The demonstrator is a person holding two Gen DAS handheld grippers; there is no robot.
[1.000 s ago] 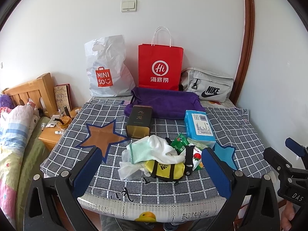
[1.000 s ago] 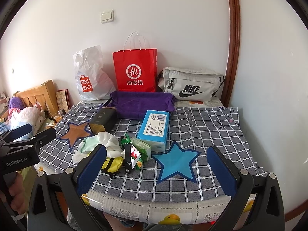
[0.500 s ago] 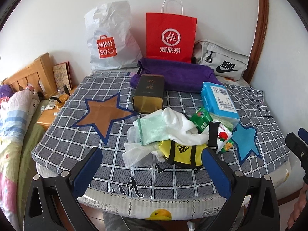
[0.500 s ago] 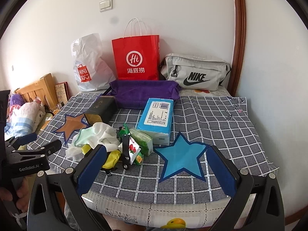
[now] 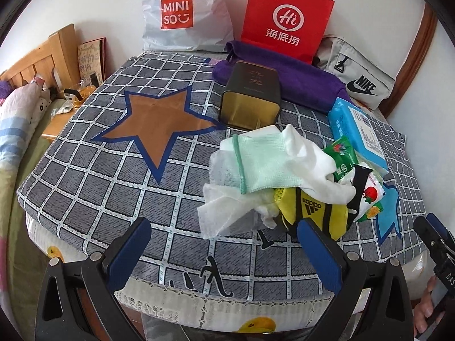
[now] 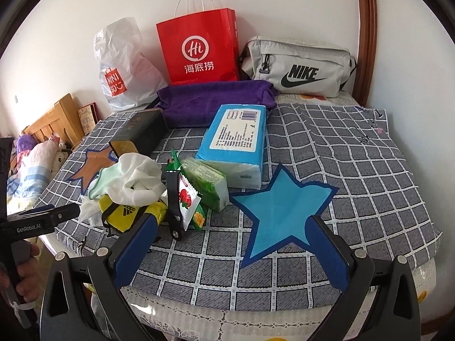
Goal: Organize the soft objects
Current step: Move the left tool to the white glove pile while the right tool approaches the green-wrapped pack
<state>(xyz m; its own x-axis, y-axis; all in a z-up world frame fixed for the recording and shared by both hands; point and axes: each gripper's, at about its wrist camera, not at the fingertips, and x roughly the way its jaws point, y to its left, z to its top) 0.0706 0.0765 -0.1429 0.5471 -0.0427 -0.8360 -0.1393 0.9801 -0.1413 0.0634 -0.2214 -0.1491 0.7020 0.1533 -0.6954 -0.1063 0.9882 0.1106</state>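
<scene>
Centrally, mint glove [image 5: 264,162] lengthwise left–right, cuff leftward — sock [image 5: 321,170] overlapping.

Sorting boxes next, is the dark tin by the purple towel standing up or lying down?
Lying down: the dark tin rests on a long side, gold end facing the table's front.

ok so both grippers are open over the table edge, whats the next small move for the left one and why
Probably ease the left gripper forward and slightly right to close on the white tissue. It is open and empty, and the tissue sticks out of the pile's near-left edge, the nearest soft piece. The mint-green glove lies just behind, on top of the yellow adidas pouch.
</scene>
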